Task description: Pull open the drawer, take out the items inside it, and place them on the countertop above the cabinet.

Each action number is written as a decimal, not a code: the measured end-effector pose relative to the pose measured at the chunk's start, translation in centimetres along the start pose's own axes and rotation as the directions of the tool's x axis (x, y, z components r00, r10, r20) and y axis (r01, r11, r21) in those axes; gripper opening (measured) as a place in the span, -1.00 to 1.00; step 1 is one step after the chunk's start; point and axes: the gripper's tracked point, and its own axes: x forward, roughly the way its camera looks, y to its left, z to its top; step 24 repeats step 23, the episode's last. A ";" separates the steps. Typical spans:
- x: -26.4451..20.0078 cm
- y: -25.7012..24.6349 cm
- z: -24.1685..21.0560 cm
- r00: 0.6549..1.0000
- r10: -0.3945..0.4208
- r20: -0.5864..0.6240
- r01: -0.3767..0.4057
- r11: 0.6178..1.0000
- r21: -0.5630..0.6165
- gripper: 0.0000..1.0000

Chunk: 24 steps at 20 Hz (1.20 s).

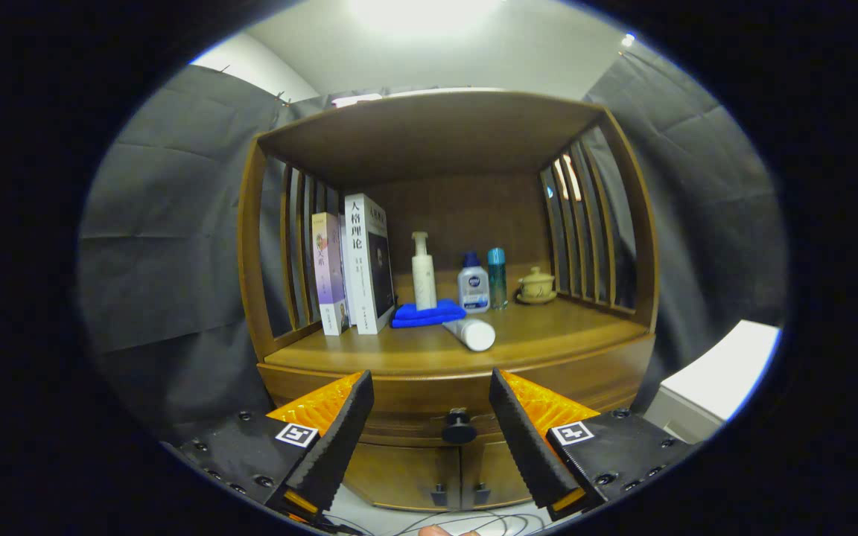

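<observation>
Your gripper (429, 398) spread wide, holding nothing, round drawer knob (459, 426) between its fingers, drawer (429, 387) shut, white tube (471, 333) lying on countertop (548, 327) at twelve o'clock beyond.

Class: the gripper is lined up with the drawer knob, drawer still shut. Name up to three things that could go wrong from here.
1. The gripper is open, and the knob between its fingers is small and round; the fingers might slip off as they pull.
2. The white tube lies on its side near the countertop edge; a jolt could roll it off.
3. Books and bottles crowd the countertop, leaving little room to set things down.
</observation>
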 end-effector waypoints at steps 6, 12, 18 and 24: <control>-3.9 -0.6 4.2 0.998 0.006 0.063 -0.006 1.000 0.006 0.95; -8.3 -2.7 9.9 0.991 -0.024 0.134 0.024 1.000 0.001 0.95; -12.1 -3.3 14.6 0.970 -0.029 0.243 0.035 0.999 -0.021 0.95; -12.5 -3.5 13.6 0.978 -0.012 0.209 0.015 1.000 -0.013 0.95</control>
